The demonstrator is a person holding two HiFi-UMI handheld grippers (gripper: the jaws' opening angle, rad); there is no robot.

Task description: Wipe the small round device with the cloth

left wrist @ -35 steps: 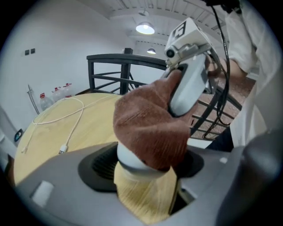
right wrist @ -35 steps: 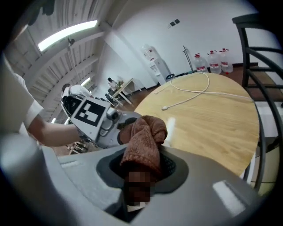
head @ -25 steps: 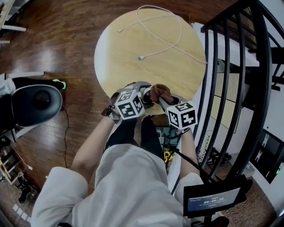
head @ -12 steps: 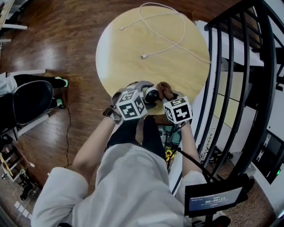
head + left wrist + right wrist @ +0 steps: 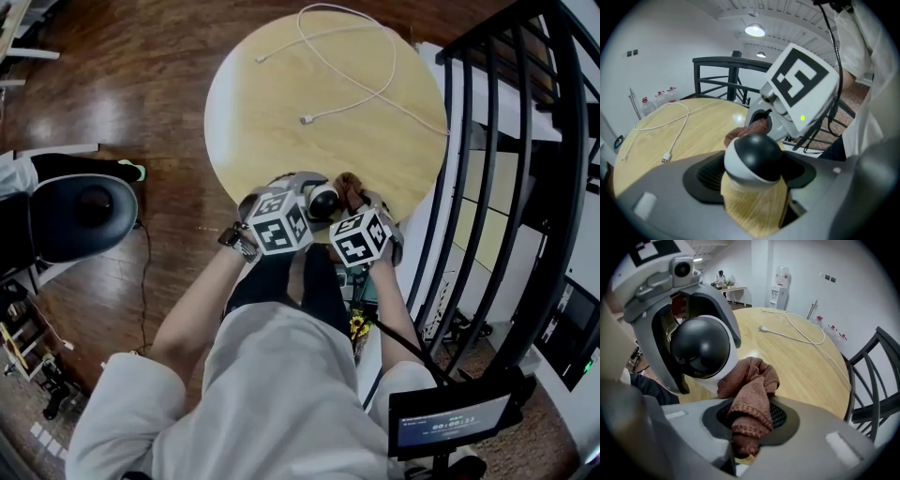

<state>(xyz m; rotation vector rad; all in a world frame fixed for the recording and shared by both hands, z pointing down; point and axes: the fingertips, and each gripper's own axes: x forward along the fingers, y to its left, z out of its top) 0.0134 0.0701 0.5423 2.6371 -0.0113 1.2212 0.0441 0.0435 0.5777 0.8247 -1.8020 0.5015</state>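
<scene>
The small round device (image 5: pixel 753 158), a black dome in a white shell, sits between the jaws of my left gripper (image 5: pixel 754 176), which is shut on it. In the head view the device (image 5: pixel 322 199) hangs over the near edge of the round wooden table (image 5: pixel 281 103). My right gripper (image 5: pixel 749 430) is shut on a bunched brown cloth (image 5: pixel 751 397). The cloth (image 5: pixel 350 187) lies against the right side of the device (image 5: pixel 699 347). The cloth's lower end is hidden between the right jaws.
A white charging cable (image 5: pixel 356 84) snakes across the far half of the table. A black metal railing (image 5: pixel 506 141) stands close on the right. A dark chair (image 5: pixel 75 216) is on the floor at the left, a small screen (image 5: pixel 450 422) at the lower right.
My right gripper has sunk, rolled, and shifted left toward the left gripper, bringing the cloth closer in beside the device. The left gripper has kept still.
</scene>
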